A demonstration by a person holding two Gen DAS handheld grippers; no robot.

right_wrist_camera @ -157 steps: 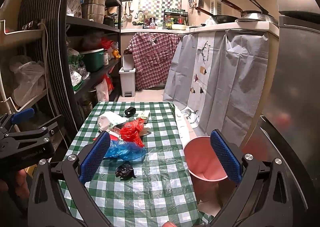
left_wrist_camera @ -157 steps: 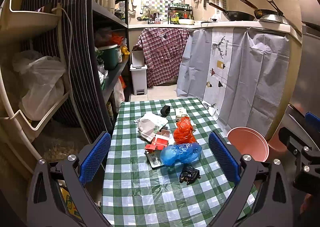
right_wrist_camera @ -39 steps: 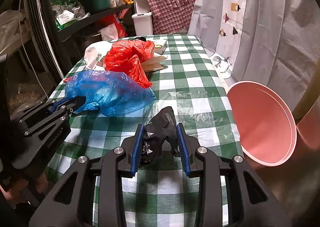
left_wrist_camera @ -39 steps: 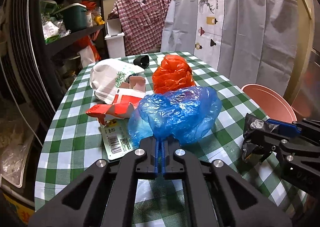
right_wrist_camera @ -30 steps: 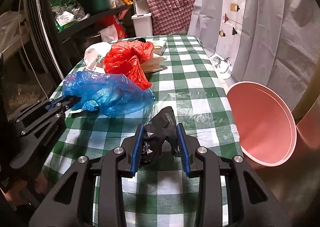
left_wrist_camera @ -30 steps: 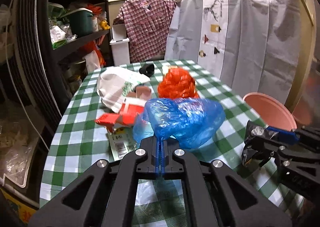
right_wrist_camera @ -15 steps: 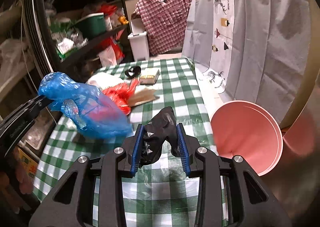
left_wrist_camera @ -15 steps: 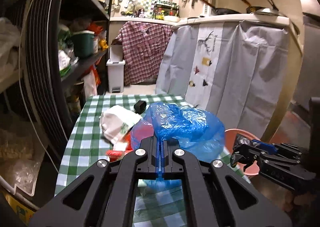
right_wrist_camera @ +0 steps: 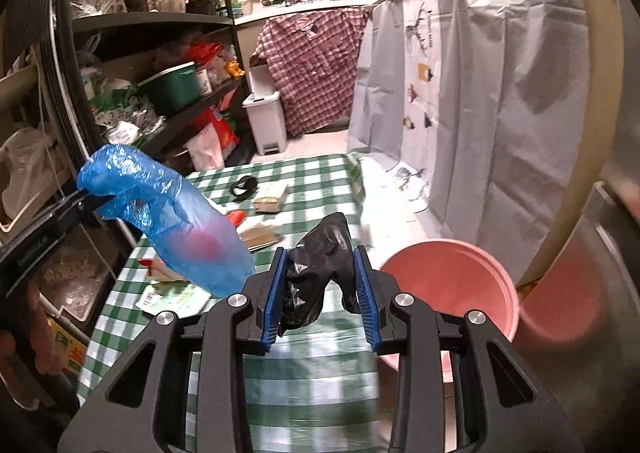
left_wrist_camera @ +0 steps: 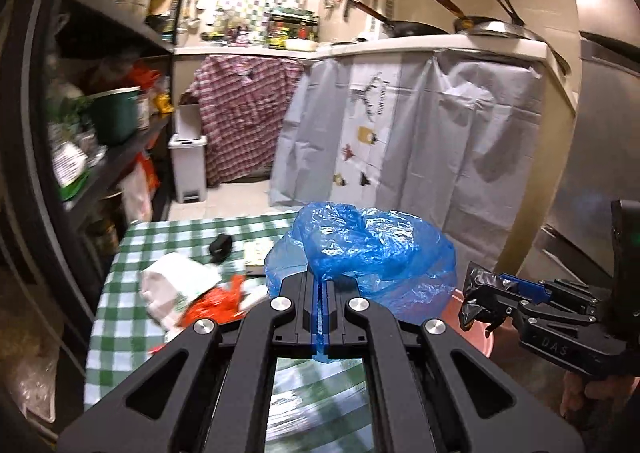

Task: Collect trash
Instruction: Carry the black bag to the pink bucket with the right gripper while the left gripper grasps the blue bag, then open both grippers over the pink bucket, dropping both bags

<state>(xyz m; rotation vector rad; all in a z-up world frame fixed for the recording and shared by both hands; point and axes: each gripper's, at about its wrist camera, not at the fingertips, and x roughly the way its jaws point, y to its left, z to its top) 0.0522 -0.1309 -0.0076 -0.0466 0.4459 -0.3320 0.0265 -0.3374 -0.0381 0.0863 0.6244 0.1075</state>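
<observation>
Left wrist view: the left gripper [left_wrist_camera: 320, 313] is clamped on a blue plastic bag [left_wrist_camera: 372, 249] at frame centre, above the checked table [left_wrist_camera: 120, 317]. Right wrist view: the right gripper [right_wrist_camera: 320, 293] pinches a crumpled black bag [right_wrist_camera: 316, 273] at lower centre, with the pink bucket [right_wrist_camera: 452, 273] to its right.

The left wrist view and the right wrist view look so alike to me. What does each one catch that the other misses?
Only the left wrist view shows the pans on the counter and the right tool from the side, gripping its black bag.

Only the right wrist view shows the pink bucket's open mouth beside the table and the blue bag hanging its full length from the left tool.

Both show the blue bag, the black bag, the green checked tablecloth, the white pedal bin and the plaid cloth.
</observation>
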